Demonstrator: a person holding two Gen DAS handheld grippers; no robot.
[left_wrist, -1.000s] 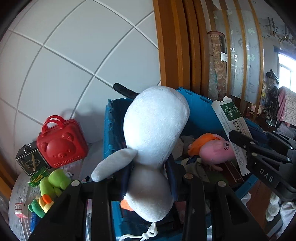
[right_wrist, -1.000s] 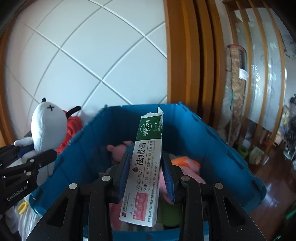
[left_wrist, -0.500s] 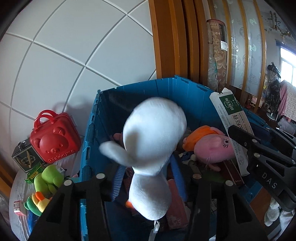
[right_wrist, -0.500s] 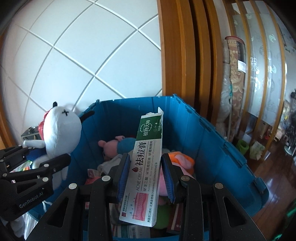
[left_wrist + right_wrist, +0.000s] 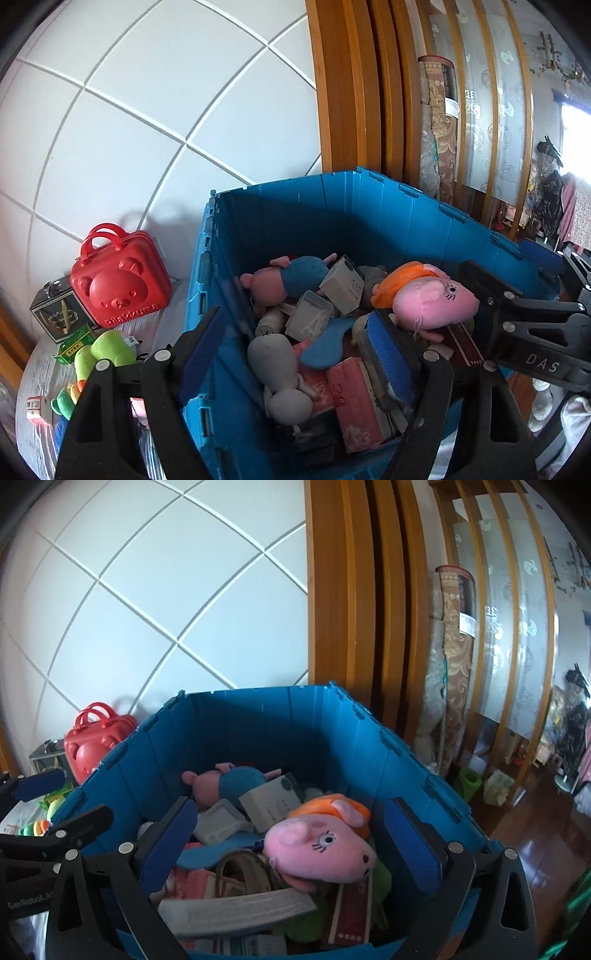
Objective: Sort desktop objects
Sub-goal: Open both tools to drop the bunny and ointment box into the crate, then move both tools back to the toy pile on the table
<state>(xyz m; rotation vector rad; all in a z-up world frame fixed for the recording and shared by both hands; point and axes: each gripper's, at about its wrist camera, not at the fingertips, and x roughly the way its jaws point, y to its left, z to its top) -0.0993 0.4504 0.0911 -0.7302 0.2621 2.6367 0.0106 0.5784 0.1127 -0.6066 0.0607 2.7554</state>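
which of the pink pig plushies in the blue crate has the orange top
The larger pig plush lying on top near the crate's right side, eyelashes showing. The other pig, toward the back wall, wears blue.

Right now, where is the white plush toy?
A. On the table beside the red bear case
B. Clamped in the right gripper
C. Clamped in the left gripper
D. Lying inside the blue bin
D: the white plush toy lies among the items inside the blue bin, with nothing between either gripper's jaws.

Left gripper (image 5: 295, 350), right gripper (image 5: 291, 838): black frames, blue ribbed pads, silver screws; white "DAS", "GenRobot.AI" lettering.
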